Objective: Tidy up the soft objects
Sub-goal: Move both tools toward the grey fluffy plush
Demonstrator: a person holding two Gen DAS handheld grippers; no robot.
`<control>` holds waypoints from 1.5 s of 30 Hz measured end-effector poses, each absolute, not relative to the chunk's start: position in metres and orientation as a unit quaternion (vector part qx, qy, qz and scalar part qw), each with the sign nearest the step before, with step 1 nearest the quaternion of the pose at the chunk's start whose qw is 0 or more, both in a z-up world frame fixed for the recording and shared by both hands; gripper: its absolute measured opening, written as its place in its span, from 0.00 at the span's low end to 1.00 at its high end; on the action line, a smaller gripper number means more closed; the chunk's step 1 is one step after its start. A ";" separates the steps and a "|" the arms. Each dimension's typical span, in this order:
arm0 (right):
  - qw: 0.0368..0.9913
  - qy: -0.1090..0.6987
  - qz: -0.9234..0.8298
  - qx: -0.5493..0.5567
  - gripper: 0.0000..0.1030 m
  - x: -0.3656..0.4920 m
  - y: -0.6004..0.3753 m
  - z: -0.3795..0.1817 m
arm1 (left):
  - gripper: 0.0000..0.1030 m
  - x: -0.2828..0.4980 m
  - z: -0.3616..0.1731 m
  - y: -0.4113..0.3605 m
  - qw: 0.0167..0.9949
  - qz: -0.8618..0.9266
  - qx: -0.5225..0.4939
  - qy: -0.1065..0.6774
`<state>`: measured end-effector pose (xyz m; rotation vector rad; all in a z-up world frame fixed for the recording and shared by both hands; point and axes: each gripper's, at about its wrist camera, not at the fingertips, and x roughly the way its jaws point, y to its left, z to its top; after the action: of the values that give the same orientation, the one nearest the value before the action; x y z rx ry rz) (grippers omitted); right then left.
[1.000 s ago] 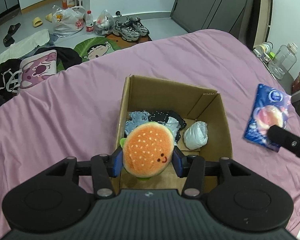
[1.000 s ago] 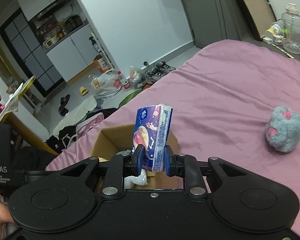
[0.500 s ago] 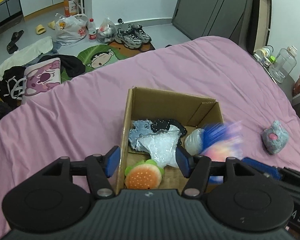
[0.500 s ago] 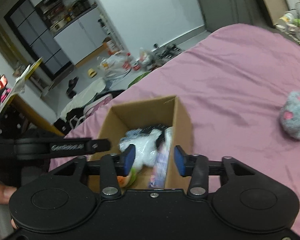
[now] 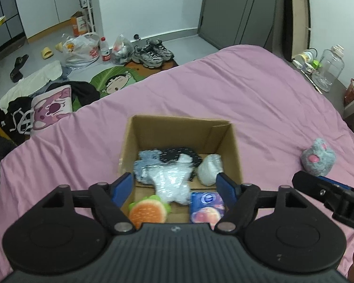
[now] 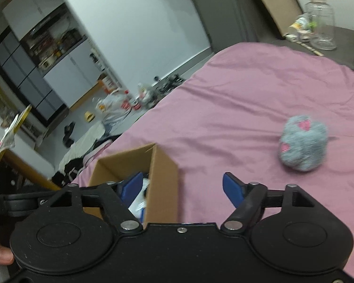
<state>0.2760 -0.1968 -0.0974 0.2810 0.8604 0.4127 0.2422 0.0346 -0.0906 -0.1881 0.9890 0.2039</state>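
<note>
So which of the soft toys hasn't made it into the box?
The grey plush with pink patches; it lies alone on the pink bedsheet, outside the cardboard box.

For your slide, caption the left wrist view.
Open left gripper above cardboard box holding burger plush and tissue pack.

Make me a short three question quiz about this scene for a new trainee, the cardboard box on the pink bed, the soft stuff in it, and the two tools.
1. True or false: the burger plush lies inside the cardboard box.
2. Which soft item is outside the box, on the pink bed?
A. tissue pack
B. grey plush toy
C. white wrapped bundle
3. Fill in: the left tool and the right tool are both ____ and hold nothing.

Key:
1. True.
2. B, it lies on the sheet to the right of the box.
3. Open.
</note>
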 end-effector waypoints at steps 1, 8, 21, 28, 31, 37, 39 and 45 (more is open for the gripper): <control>0.879 0.412 0.193 0.140 0.73 0.278 -0.203 -0.098 | 0.76 0.243 -0.089 0.030 0.872 0.096 -0.088 0.472; 0.879 0.410 0.163 0.180 0.73 0.291 -0.246 -0.106 | 0.76 0.255 -0.085 0.001 0.875 0.088 -0.077 0.469; 0.868 0.415 0.109 0.249 0.71 0.315 -0.317 -0.137 | 0.76 0.284 -0.084 -0.062 0.881 0.066 -0.061 0.465; 0.862 0.408 0.100 0.282 0.68 0.322 -0.347 -0.145 | 0.76 0.301 -0.090 -0.091 0.882 0.063 -0.057 0.464; 0.862 0.403 0.089 0.293 0.67 0.326 -0.359 -0.148 | 0.76 0.308 -0.093 -0.102 0.882 0.060 -0.055 0.464; 0.853 0.399 0.071 0.328 0.63 0.336 -0.380 -0.159 | 0.76 0.324 -0.102 -0.120 0.881 0.055 -0.065 0.465; 0.848 0.400 0.067 0.340 0.56 0.341 -0.386 -0.164 | 0.76 0.329 -0.104 -0.126 0.881 0.052 -0.068 0.464; 0.835 0.406 0.062 0.366 0.44 0.352 -0.393 -0.178 | 0.76 0.346 -0.109 -0.145 0.884 0.039 -0.069 0.460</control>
<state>0.3522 -0.3933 -0.1777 0.7743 0.8602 0.1304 0.3460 -0.1447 -0.1093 -0.1439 0.9573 0.0821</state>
